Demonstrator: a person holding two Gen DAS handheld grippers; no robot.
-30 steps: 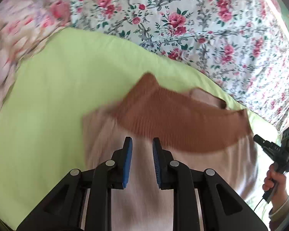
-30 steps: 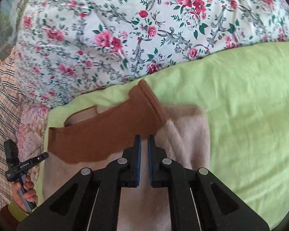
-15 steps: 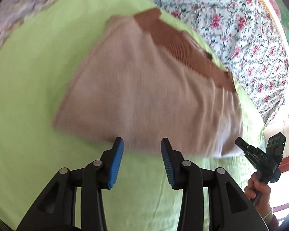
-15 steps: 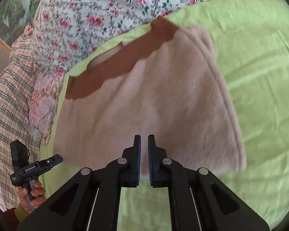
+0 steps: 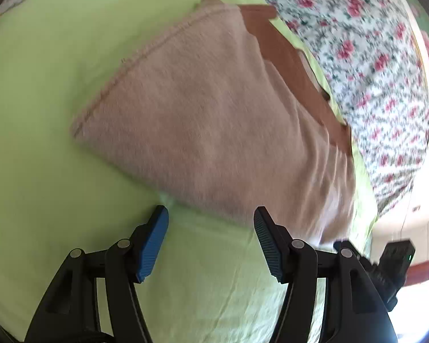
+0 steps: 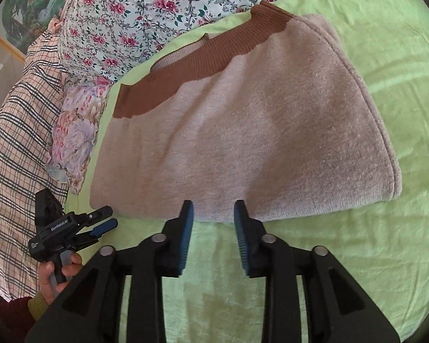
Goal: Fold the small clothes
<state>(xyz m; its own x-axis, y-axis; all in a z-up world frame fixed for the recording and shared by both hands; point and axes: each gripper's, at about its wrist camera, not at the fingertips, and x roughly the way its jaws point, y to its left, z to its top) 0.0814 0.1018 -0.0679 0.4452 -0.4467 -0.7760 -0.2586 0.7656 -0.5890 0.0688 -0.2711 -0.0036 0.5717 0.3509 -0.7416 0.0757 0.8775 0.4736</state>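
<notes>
Here, in the left wrist view: left gripper (image 5: 211, 214) low in the frame, jaws spread wide and holding nothing, tips just short of the near edge of the sweater (image 5: 214, 120). Sweater lying flat across the middle and upper right, folded, brown ribbed band (image 5: 294, 65) along its far side, all on a green sheet (image 5: 43, 114); floral bedding (image 5: 371, 57) at upper right. Much blur here, so seams and near hem hard to read; a dark device at lower right, cut off by the frame edge. Then the right wrist view: right gripper (image 6: 213, 208) at bottom centre, jaws parted and empty, tips at the sweater's (image 6: 243, 131) near fold without pinching it. Left gripper (image 6: 100, 225) at lower left, beside the sweater's corner, held by a hand (image 6: 57, 277). Checked cloth (image 6: 17, 148) down the left edge. Probably between folds: one fold done, another perhaps due. Next move likely calls for pinching both layers at the near edge. Layers underneath and any sleeves hidden.
</notes>
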